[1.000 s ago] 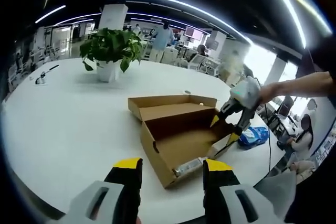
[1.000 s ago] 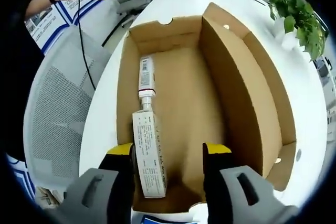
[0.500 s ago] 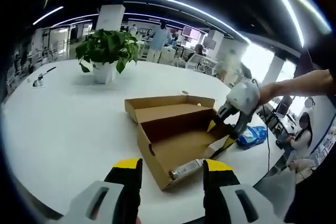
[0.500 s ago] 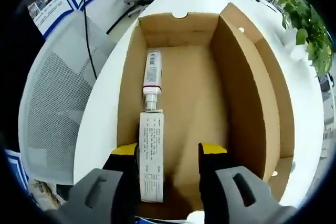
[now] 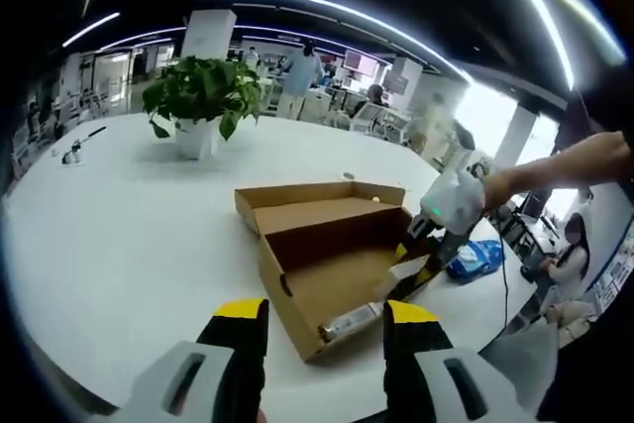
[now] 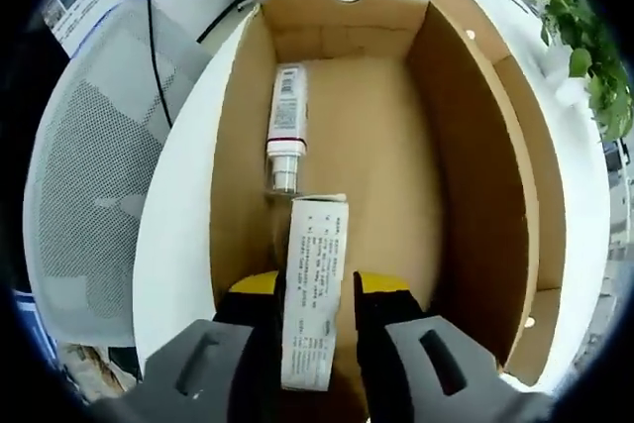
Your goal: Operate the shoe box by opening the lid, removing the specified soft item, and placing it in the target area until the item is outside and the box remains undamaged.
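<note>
Inside open shoe box (image 6: 391, 160), white carton (image 6: 313, 294) clamped between right gripper (image 6: 314, 289) jaws, lifted at near end. Tube (image 6: 285, 136) lies on box floor beyond it. Left gripper (image 5: 319, 316) jaws spread, grasping nothing, short of box on white table (image 5: 129, 235). Potted plant (image 5: 201, 101) farther back.

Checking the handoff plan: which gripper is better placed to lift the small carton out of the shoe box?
Right. The right gripper is shut on the small carton inside the shoe box; the left gripper hangs open outside.

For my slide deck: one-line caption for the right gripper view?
Right gripper shut on small white carton inside open shoe box, tube lying beyond.
</note>
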Demonstrator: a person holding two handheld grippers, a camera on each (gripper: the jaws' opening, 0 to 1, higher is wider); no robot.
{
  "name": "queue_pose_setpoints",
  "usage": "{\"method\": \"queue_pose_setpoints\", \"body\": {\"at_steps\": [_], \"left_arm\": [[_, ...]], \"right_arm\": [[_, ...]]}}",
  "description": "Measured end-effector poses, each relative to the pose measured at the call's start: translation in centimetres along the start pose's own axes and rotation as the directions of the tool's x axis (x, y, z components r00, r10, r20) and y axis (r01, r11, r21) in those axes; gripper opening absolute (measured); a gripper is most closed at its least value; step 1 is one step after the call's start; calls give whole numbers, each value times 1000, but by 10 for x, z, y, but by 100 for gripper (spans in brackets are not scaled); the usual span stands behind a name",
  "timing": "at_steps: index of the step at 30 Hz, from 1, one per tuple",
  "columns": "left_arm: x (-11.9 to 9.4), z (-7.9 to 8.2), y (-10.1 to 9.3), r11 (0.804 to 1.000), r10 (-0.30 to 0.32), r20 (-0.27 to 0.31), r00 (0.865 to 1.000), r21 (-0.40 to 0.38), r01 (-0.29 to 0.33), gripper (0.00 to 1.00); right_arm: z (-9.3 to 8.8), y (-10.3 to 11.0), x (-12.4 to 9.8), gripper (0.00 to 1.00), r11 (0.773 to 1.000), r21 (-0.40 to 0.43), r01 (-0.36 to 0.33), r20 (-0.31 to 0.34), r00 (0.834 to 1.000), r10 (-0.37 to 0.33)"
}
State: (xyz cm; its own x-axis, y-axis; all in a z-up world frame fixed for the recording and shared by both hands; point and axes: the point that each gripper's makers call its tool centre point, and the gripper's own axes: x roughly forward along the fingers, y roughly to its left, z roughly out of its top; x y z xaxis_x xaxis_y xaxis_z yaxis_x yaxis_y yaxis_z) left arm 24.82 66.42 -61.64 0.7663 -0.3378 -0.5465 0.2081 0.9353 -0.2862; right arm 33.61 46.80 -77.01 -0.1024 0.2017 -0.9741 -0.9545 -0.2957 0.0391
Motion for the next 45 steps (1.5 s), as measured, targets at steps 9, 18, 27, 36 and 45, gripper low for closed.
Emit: {"method": "queue_pose_setpoints", "body": {"at_steps": [9,18,27,36,45], "left_arm": [[1,2,5,1000,3,-2,1000,8,-3,48],[6,5,3,1000,-11,-8,1000,19,11,48],[13,17,-4,999,-28,-3,1000,38,28,48],[23,29,-19,996,-58,-4,998,69,58,48],[29,39,-33,993,-78,-1,997,94,77,48]], "right_arm": [[2,-7,-5,19,997,56,44,28,999,-45],[11,-11,-22,19,995,87,51,81,995,-58],[13,-17,-53,19,989,132,71,137,986,-90],[12,-20,-87,19,980,170,105,193,972,-137],[0,-18,-118,18,970,191,149,219,957,-190]]}}
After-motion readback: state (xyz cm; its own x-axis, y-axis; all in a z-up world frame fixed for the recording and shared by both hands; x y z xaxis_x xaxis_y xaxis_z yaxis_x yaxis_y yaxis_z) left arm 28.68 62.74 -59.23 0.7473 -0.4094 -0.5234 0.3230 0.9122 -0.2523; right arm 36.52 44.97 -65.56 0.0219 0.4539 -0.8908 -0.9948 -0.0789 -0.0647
